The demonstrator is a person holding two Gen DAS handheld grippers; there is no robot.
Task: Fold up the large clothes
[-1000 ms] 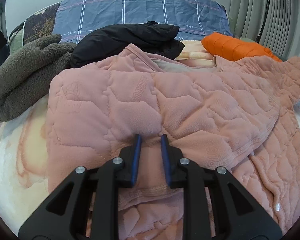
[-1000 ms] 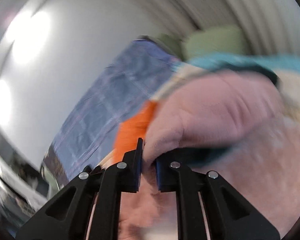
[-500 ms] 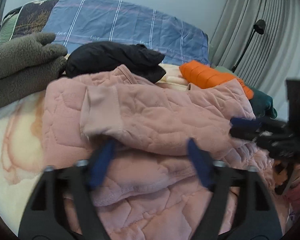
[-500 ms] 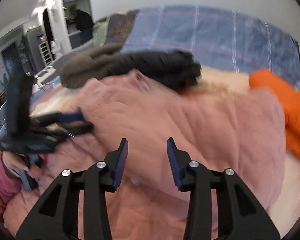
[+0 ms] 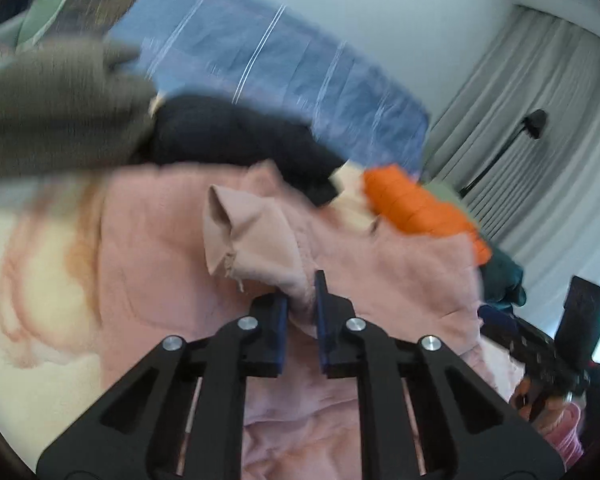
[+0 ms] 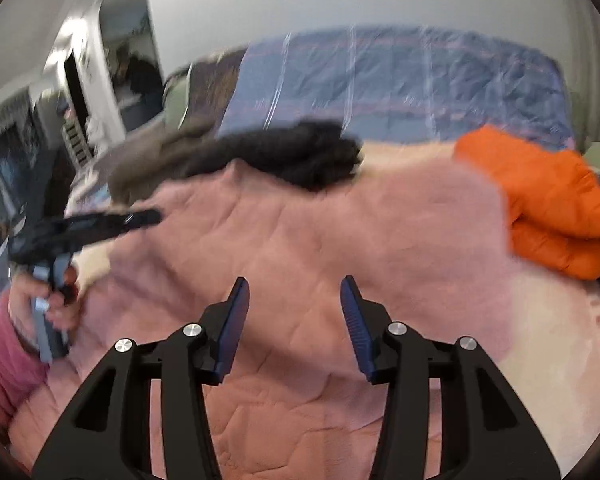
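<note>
Garment: pink quilted top (image 5: 400,280) lay spread over the bed (image 5: 28,280), filling the middle of both wrist views; quilted stitching showed in the right view (image 6: 340,240).
Cuff: ribbed cuff end of a sleeve (image 5: 252,236) stood lifted off the body of the top, just ahead of the left jaws.
Left gripper: (image 5: 302,320) jaws narrow, clamped on a fold of the pink sleeve just behind the cuff; fabric filled the gap between the blue pads (image 5: 322,320).
Left gripper, right view: (image 6: 96,222) seen at left edge, blurred, held by a hand (image 6: 40,300) with a pink-red sleeve (image 6: 4,368).
Right gripper: (image 6: 294,320) jaws about half wide and opening; nothing between them, pads clear of the cloth, pink top below and beyond.
Right gripper, left view: dark blurred shape at lower right (image 5: 540,356); its jaws could not be read there.
Other clothes: black garment (image 5: 236,140) at the far edge of the pink top, touching it; grey-brown fleece (image 5: 56,116) to its left; orange puffer (image 6: 540,200) at the right side, beside the pink top; dark teal item (image 5: 504,276) beyond the orange one.
Background: blue checked pillow (image 6: 400,84) against the wall; grey curtain (image 5: 540,128) and a black lamp (image 5: 534,124) at right.
Blur: both views were smeared.
</note>
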